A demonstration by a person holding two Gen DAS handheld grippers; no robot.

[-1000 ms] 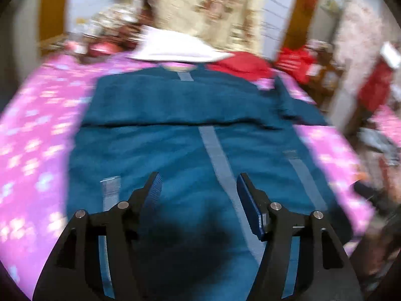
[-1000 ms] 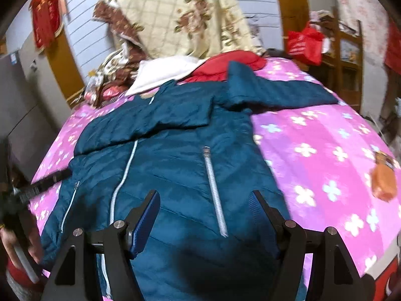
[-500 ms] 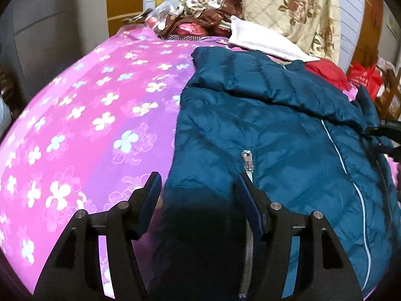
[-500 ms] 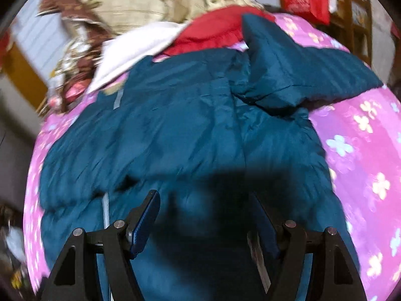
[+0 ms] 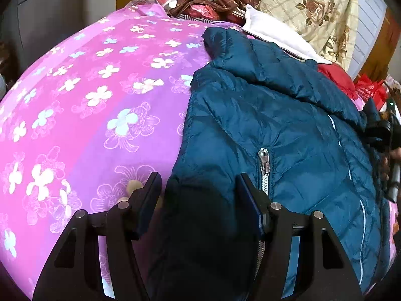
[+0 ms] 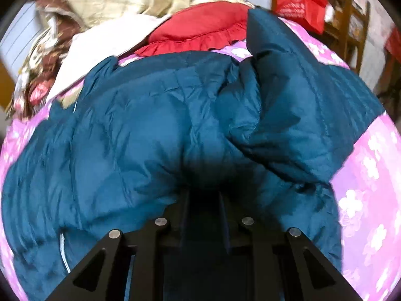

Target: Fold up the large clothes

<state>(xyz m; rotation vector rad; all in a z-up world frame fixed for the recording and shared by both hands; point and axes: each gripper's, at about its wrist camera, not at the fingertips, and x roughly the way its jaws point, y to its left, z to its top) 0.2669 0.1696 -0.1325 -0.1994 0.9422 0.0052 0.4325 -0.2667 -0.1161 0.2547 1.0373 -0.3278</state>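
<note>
Bedroom, bed [image 5: 75, 105] under pink flowered sheet. Teal jacket [image 5: 288, 125] spread flat, long axis running away toward pillows [image 5: 313, 7]. Left gripper [image 5: 198, 188] half open, straddling near left hem edge, not pinching. Right gripper [image 6: 204, 200] closing, jacket fabric bunched between jaws at right side.

Bare pink bedspread [image 5: 82, 115] lies open left of the jacket [image 5: 275, 125]; piled bedding [image 5: 300, 7] blocks the far end
</note>
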